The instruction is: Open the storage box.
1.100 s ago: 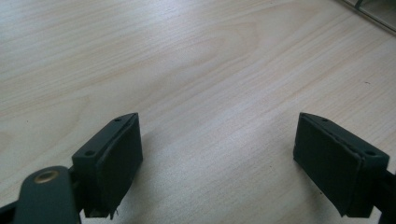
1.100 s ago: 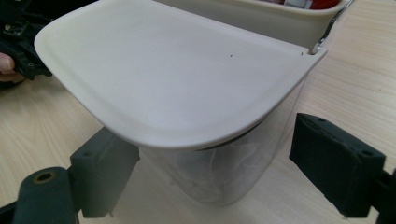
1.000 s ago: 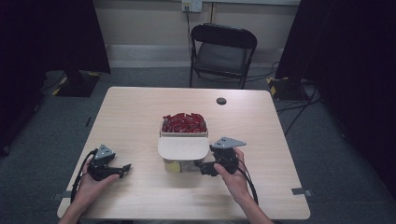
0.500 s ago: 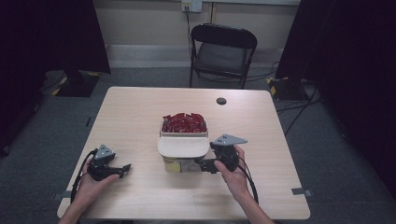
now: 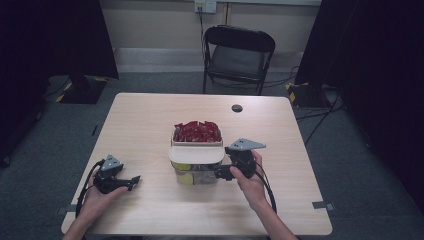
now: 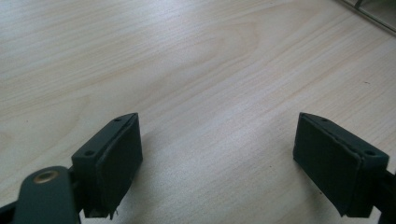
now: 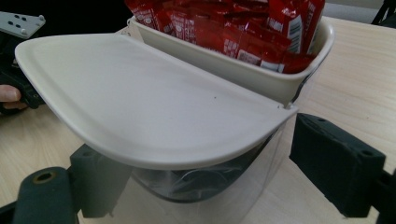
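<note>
A cream container [image 5: 197,145] sits in the middle of the wooden table [image 5: 150,120]. Its far part is full of red packets [image 5: 197,131]. A flat cream lid [image 5: 196,154] sticks out over its near part. Under the lid is a see-through tub [image 5: 196,175] with something yellow inside.

The right gripper [image 5: 220,172] is on the right side of the tub, down low, under the edge of the lid. Its jaws are spread wide. In the right gripper view, one jaw is under the lid [image 7: 140,102] next to the see-through tub [image 7: 210,182], and the other is out in the open. They squeeze nothing.

The left gripper [image 5: 134,181] rests on the table, to the left of the container and well apart from it. Its jaws are wide apart too, with bare wood [image 6: 210,93] between them.

A black folding chair [image 5: 239,55] stands past the far side of the table. A small black round thing [image 5: 237,108] lies near the far edge.
</note>
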Demonstrator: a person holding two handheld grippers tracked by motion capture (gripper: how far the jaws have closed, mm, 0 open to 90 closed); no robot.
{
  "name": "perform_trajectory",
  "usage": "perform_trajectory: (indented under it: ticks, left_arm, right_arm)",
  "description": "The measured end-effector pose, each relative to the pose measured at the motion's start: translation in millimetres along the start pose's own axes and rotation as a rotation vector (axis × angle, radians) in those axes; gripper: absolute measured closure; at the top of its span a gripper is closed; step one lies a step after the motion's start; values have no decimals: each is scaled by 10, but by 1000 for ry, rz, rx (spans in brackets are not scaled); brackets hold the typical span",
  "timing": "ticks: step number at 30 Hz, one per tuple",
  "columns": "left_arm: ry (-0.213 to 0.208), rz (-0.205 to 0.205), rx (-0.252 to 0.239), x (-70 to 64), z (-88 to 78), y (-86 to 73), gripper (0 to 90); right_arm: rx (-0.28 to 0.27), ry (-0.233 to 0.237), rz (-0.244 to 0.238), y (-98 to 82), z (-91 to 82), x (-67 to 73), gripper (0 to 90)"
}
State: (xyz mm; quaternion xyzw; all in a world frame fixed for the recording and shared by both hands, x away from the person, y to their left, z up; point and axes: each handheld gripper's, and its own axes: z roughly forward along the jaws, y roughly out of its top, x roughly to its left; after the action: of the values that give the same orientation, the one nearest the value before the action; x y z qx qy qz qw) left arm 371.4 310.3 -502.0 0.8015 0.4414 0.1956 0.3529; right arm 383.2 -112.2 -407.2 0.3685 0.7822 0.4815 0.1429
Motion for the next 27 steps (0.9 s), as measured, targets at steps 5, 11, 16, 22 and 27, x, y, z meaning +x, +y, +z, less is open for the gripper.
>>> perform_trajectory:
  ticks: [5,11,16,22,27]
  left_arm:
    - [-4,0,0,1,2,0,150]
    - [-5,-4,-2,0,5,1,149]
    - [-6,-4,-3,0,6,1,149]
    - [-6,-2,-1,1,5,2,148]
    - [-6,-2,-1,1,6,2,147]
  right_arm:
    - [-1,-17,8,37,24,-38,148]
    - [-5,-9,23,88,39,-119,147]
    - [-3,-18,41,71,82,-169,148]
    - [-9,-23,47,94,86,-206,149]
    - [-13,-15,39,135,93,-229,147]
